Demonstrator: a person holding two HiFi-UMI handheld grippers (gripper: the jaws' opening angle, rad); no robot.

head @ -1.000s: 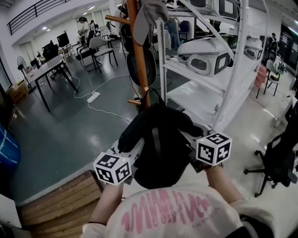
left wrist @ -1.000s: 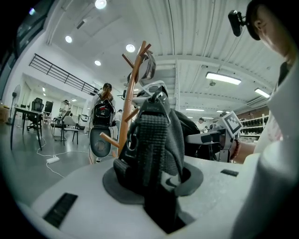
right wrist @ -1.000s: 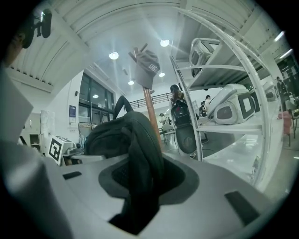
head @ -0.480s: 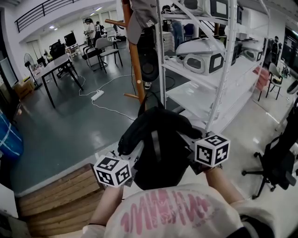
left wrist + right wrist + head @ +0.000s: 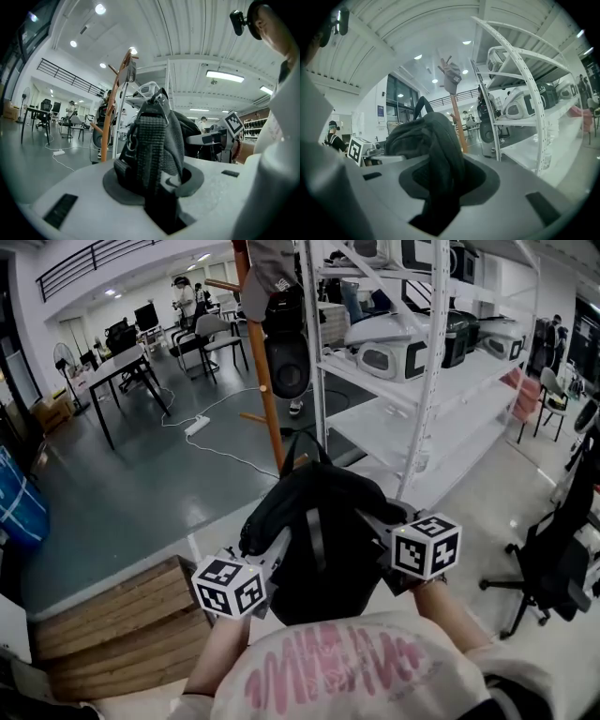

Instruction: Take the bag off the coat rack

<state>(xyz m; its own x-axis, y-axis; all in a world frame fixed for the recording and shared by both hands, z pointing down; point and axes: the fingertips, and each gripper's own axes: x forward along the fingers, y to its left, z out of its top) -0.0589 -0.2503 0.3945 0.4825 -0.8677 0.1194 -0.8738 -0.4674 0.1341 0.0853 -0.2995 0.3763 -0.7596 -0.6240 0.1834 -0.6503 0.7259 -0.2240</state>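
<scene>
Black bag (image 5: 330, 514) farther from rack (image 5: 263, 381)

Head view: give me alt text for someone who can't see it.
A person holds a black bag in front of their chest, clamped by the left gripper and right gripper. Beyond it stand a wooden coat rack and white metal shelving.

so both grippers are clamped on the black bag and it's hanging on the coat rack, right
Not on the rack. The left gripper and right gripper are each clamped on the black bag, but the head view shows it held close in front of the person, apart from the coat rack, which stands farther back beside the white shelving.
</scene>
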